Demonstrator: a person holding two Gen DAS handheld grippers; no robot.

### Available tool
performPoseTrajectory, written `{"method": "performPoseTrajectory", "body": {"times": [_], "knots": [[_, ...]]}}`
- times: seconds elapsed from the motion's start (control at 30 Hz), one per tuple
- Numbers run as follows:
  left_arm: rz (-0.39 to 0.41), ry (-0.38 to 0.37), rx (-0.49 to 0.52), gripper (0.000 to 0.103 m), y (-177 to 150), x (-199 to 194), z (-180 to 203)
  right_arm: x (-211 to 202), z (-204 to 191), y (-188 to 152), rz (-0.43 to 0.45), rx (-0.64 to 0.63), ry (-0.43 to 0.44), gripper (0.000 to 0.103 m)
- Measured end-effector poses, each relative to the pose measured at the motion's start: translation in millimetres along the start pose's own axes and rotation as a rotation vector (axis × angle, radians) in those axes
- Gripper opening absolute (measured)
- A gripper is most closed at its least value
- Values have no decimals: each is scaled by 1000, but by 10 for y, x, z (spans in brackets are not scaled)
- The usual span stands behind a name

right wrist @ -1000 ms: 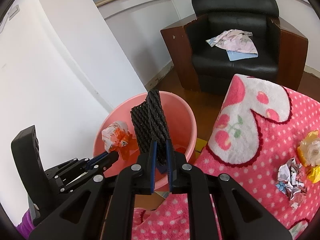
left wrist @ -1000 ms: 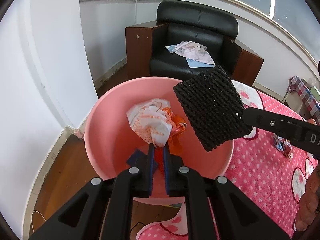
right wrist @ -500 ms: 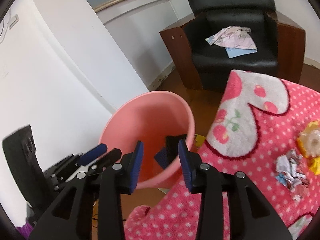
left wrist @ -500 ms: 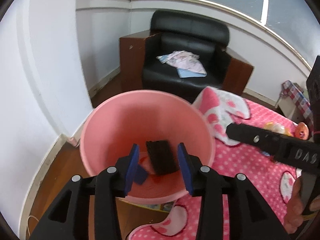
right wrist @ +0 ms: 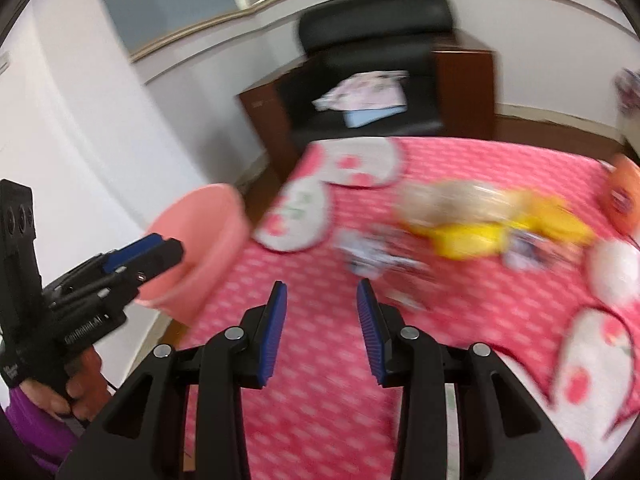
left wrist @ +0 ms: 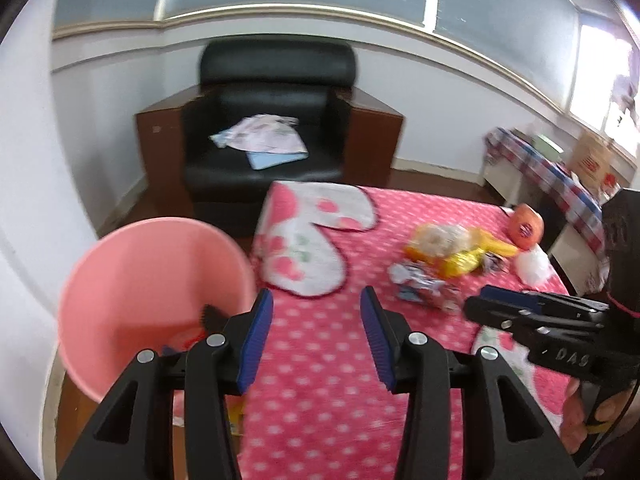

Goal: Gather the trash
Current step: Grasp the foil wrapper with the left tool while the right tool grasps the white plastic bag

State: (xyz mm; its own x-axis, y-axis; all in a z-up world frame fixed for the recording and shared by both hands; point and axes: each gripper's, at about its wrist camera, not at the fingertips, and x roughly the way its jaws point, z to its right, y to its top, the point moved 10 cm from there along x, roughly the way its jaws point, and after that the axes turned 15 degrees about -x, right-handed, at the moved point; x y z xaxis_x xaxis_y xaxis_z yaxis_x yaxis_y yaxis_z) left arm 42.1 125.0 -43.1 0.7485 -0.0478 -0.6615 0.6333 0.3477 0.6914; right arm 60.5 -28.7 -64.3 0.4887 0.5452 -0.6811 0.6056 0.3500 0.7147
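Clearly lightweight stuff ahead: crumpled yellow wrapper (left wrist: 452, 252) with a pale clump on top, lying on the pink dotted blanket (left wrist: 320, 360), well right of the pink bucket (left wrist: 156, 280). Likely thin film or foil, soft, springy, prone to slip from a shallow pinch; probably best taken across the bunched middle, where folds stack, rather than at a loose flap. Just beside it, toward the near-left, a crushed printed paper scrap (left wrist: 420, 284), white and blue; judged feather-light and collapsible, so a bite over the thickest wad seems safest. Farther right, an orange round object (left wrist: 526, 226) and a white wad (left wrist: 532, 266) just below it; blurred, material hard to tell, possibly rounder and more apt to roll.

Already in the bucket: a dark object and something red-orange at the bottom, only partly visible past the rim.

Left gripper (left wrist: 316, 332): spread wide, blue pads (left wrist: 256, 332) well apart, nothing between them, poised above the blanket next to the bucket rim, touching nothing. Right gripper (right wrist: 320, 324): likewise spread and empty, pointing toward the paper scrap (right wrist: 372, 256) and yellow wrapper (right wrist: 480, 236), apart from both. Heavy motion blur in the right wrist view, so fine detail of the trash unreadable. In the background, a black armchair (left wrist: 272, 128) with cloth on its seat.
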Motion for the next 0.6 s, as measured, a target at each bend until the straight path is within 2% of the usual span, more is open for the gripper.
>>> {"method": "performPoseTrajectory", "body": {"times": [0.2,0.37,0.6], "knots": [[-102,-60,13,45,-235,331,479,-450,790,-362,25,135,-131,37],[-200,-103,-24,45,-421,557,785,-668,1237,-584,39,201,-201,37],[-291,-48,-87,45,-574,912,983,-856,1702,-791,72,295,-230,45]]}}
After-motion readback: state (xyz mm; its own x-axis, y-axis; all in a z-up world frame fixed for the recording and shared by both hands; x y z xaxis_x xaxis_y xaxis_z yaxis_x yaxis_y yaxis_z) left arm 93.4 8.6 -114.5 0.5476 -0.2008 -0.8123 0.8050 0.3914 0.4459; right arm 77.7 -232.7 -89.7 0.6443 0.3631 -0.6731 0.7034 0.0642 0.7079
